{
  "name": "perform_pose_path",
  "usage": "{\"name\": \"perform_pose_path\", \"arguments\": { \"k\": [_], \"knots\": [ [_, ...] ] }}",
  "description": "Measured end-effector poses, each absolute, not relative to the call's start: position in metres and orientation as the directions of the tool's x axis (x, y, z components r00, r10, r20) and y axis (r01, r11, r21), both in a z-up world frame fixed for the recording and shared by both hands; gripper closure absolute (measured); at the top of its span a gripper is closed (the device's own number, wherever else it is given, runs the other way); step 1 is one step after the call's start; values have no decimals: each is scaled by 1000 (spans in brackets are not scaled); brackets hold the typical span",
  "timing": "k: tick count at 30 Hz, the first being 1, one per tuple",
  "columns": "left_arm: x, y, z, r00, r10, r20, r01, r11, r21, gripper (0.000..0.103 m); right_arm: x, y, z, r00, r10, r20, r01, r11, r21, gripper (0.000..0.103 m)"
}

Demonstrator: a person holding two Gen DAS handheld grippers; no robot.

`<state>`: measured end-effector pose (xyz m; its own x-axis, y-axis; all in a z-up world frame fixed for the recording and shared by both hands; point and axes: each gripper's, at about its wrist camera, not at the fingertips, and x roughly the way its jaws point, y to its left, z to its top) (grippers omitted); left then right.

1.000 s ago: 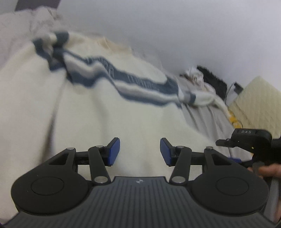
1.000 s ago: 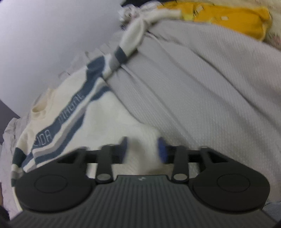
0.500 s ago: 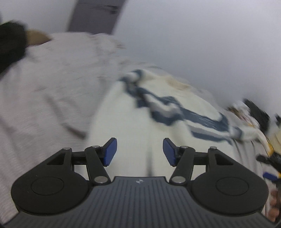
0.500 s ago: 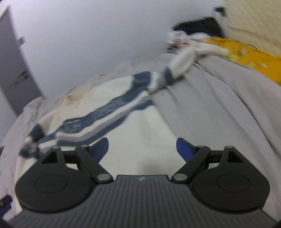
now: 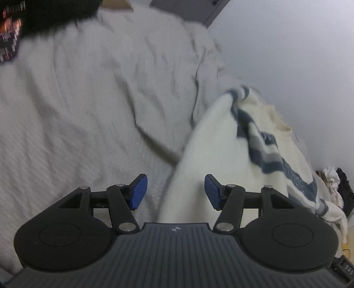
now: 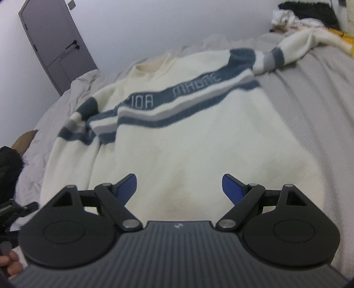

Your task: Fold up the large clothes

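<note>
A cream sweater [image 6: 188,133] with blue and grey chest stripes lies face up on a grey bedspread [image 6: 309,106]. One sleeve [image 6: 294,47] stretches out to the upper right; the other sleeve [image 6: 88,119] is bunched at the left. My right gripper [image 6: 179,188] hovers open over the sweater's lower middle, nothing between its blue pads. In the left wrist view the sweater [image 5: 221,150] fills the right side, its left edge running down between the fingers. My left gripper [image 5: 176,191] is open above that edge and the bedspread [image 5: 88,110], holding nothing.
A grey door [image 6: 55,46] stands at the back left. Loose clothes [image 6: 287,17] and a yellow item [image 6: 345,35] lie at the far right of the bed. A dark patterned object [image 5: 13,33] sits at the bed's left. A hand [image 6: 11,263] shows at lower left.
Both grippers swung left across the bed and rolled level. The right gripper's jaws widened. The left gripper went from over the sweater's body to its left edge.
</note>
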<state>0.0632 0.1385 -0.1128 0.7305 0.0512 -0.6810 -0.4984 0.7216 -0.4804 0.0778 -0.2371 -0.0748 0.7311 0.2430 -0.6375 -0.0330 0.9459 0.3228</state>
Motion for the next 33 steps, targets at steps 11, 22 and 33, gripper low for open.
{"name": "perform_pose_path", "arguments": {
  "k": [11,22,33],
  "knots": [
    [40,124,-90,802,45,-595,-434,728,-530,96,85,-221,-88,698,239,-674,-65,960,274,17],
    [100,190,39,805,347,-482,-485,853,-196,96,109,-201,-81,706,232,-669,-81,965,249,17],
    [223,289,117,704,624,-339,-595,779,198,96,158,-182,-95,724,161,-671,-70,984,161,17]
  ]
}}
